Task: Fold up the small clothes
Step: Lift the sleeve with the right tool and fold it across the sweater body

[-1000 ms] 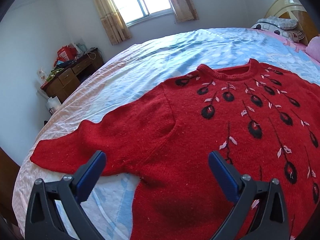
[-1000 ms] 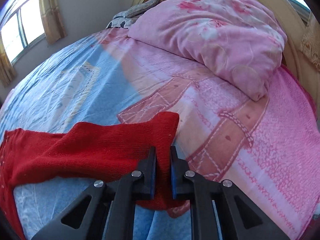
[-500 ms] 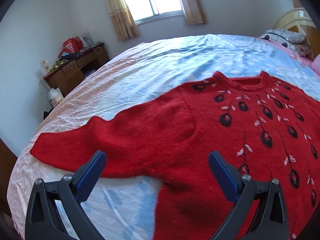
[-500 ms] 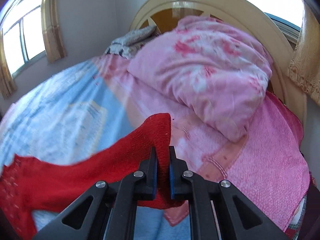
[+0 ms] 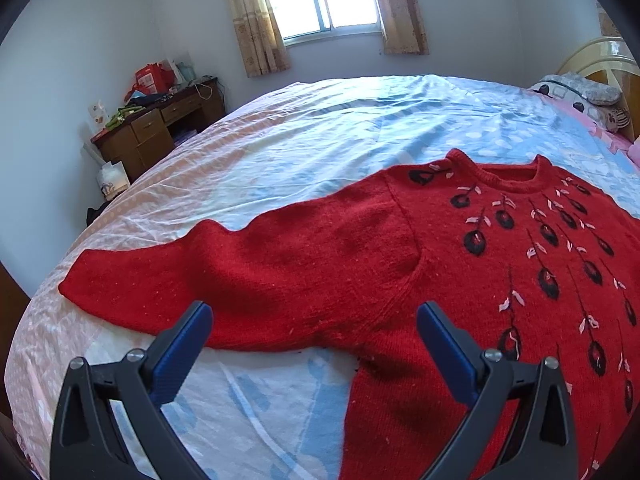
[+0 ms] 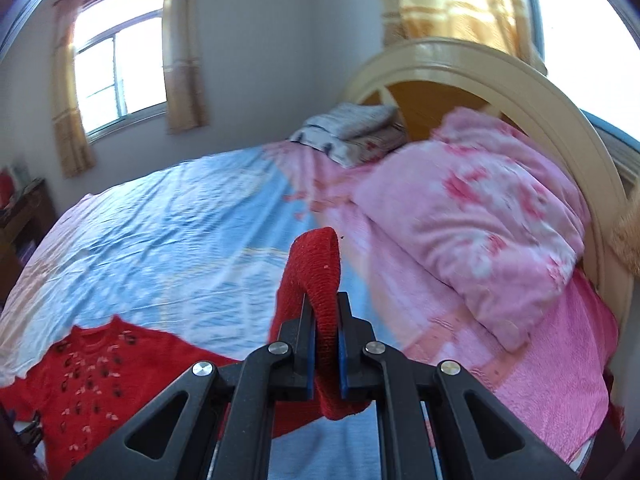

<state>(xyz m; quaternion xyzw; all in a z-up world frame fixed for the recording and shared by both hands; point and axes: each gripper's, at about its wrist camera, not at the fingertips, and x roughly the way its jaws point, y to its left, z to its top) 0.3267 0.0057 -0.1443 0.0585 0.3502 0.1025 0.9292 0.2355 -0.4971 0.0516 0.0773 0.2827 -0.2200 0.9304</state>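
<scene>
The cuff (image 6: 320,280) is pinched by the right gripper (image 6: 325,316); it could probably slip mid-fold. The left gripper (image 5: 314,322) is held spread above the sweater (image 5: 460,264).

1. The right gripper (image 6: 325,320) sits at bottom centre, its jaws clamped tight on a red sleeve cuff (image 6: 320,264).
2. The cuff arches up above the jaws; its end hangs below them.
3. The sweater (image 6: 96,368) body, red with dark flower marks, lies flat on the bed at lower left.
4. The blue sheet (image 6: 180,232) fills the middle left.
5. A pink quilt (image 6: 480,216) is bunched at right against the cream headboard (image 6: 520,76).
6. A grey pillow (image 6: 352,128) lies at upper centre.
7. A curtained window (image 6: 116,76) is at upper left.
</scene>
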